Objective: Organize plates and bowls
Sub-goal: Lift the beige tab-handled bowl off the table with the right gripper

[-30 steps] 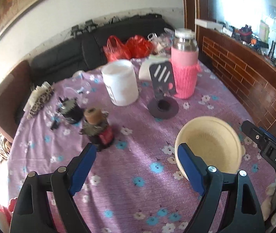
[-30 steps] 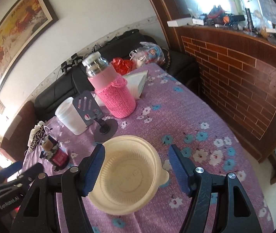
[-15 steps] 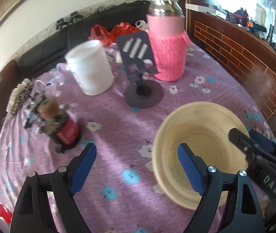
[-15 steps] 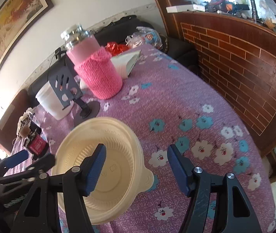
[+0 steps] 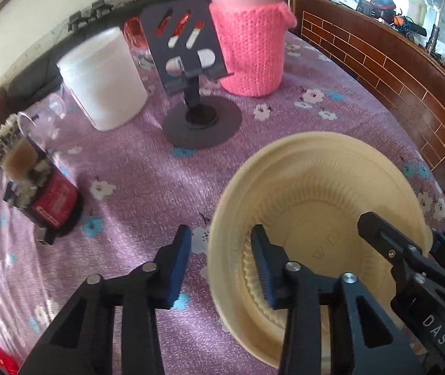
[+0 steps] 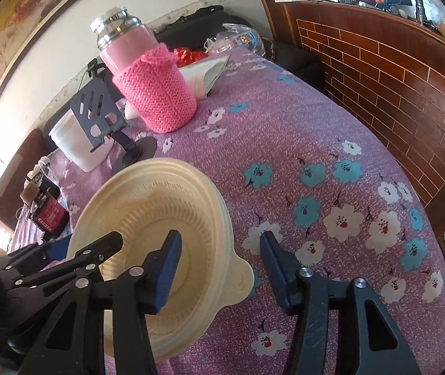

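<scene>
Our left gripper (image 5: 219, 261) straddles the near-left rim of the cream bowl (image 5: 325, 193) at lower right of frame, jaws narrowed but not yet pinching; our right gripper (image 6: 219, 261) brackets the tabbed rim at lower centre, jaws wide, seemingly for a two-sided lift off the floral tablecloth (image 6: 300, 143), short of the pink flask (image 6: 157, 103) above

Both hand-held grippers (image 5: 219, 262) (now narrower) astride bowl (image 5: 316, 206) rim
</scene>
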The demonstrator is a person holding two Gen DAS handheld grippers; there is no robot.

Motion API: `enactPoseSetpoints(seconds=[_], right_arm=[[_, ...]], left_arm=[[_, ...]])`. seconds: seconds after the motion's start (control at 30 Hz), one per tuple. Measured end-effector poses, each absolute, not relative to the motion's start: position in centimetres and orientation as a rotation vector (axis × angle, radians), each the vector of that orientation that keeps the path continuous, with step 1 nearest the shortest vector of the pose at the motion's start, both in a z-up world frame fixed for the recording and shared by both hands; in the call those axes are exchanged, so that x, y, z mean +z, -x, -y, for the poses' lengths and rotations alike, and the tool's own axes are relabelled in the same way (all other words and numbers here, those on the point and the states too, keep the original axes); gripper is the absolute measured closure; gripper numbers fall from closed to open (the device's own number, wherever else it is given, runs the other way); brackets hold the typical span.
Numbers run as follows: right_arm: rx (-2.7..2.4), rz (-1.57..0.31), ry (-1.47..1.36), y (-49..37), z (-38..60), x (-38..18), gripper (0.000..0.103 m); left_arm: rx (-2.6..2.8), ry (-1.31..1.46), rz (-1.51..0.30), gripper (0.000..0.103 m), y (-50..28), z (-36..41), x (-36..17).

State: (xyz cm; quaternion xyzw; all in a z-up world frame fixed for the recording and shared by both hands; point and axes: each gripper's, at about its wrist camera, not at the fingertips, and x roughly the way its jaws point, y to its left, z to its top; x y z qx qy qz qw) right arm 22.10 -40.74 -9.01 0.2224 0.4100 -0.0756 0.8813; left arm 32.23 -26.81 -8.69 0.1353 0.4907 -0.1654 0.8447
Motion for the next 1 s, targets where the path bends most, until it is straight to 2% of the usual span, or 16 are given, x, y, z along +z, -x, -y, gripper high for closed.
enactPoseSetpoints(seconds=[0.07, 0.13, 0.3, 0.4, 0.43, 0.47, 0.5, 1.0], right_arm=[[-0.155, -0.854, -0.456, -22.2, 40.6, -9.0, 0.049], [-0.146, -0.857, -0.461, -22.3, 40.6, -9.0, 0.055], [-0.142, -0.862, -0.465, -22.3, 40.7, -9.2, 0.062], [-0.143, -0.864, -0.464, -22.3, 40.6, -9.3, 0.072], [-0.143, -0.865, -0.462, -22.4, 40.6, -9.3, 0.081], [-0.130, -0.867, -0.476, -22.4, 40.6, -9.4, 0.085], [-0.120, -0.867, -0.492, -22.4, 40.6, -9.5, 0.087], [-0.107, -0.833, -0.472, -21.5, 39.4, -8.3, 0.089]], left_arm=[[-0.354, -0.278, -1.029, 0.066, -32.3, 26.8, -8.7], [-0.376, -0.273, -1.027, 0.078, -32.2, 26.9, -8.7], [-0.396, -0.252, -1.029, 0.081, -32.1, 27.0, -8.8], [-0.404, -0.230, -1.039, 0.082, -32.1, 26.7, -8.8], [-0.402, -0.230, -1.040, 0.082, -32.1, 26.7, -8.8], [-0.401, -0.231, -1.040, 0.082, -31.9, 26.7, -8.8], [-0.397, -0.234, -1.038, 0.082, -31.8, 26.7, -8.7], [-0.336, -0.254, -1.012, 0.083, -29.3, 25.6, -7.6]])
